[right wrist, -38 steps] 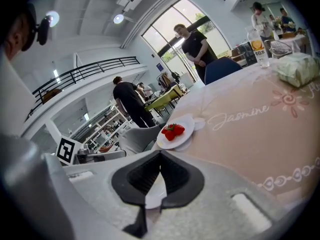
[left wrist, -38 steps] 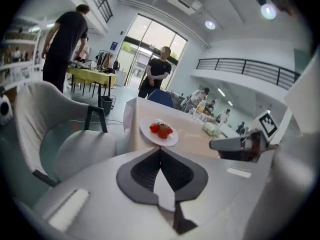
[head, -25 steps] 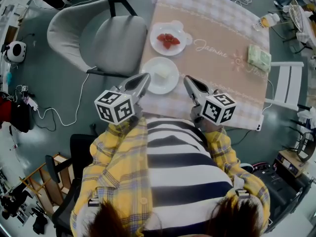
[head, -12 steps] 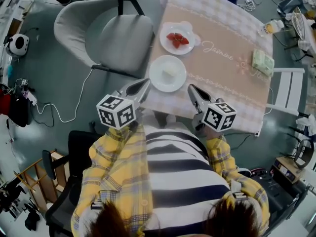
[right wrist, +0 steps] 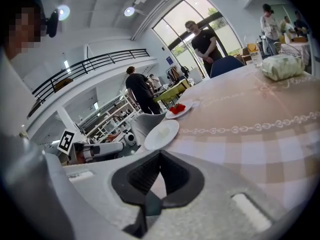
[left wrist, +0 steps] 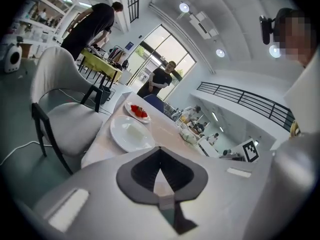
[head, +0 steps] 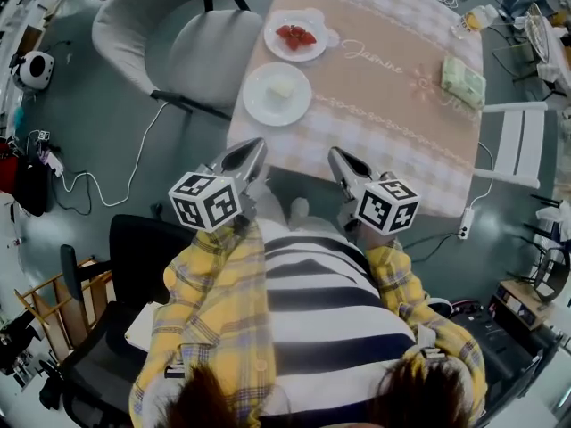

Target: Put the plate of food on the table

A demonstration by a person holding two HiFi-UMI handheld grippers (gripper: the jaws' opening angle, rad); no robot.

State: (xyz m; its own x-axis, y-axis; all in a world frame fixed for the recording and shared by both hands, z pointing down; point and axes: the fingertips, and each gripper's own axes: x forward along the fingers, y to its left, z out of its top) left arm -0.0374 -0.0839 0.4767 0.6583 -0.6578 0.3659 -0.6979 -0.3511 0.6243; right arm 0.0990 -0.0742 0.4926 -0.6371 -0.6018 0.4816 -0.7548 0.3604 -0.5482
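A white plate with a pale piece of food lies on the checkered tablecloth, near the table's left edge. Beyond it sits a second plate with red strawberries. My left gripper and right gripper hover side by side just off the table's near edge, both shut and holding nothing. In the left gripper view the white plate and strawberry plate lie ahead of the shut left gripper. The right gripper view shows the same white plate past the shut right gripper.
A grey chair stands left of the table and a white chair at its right. A green packet lies at the table's far right. A black office chair is behind me. Cables run over the floor. People stand in the background.
Both grippers have drawn back from the white plate, which stays on the table. They now hang off the table's near edge; the table sits farther away in view.
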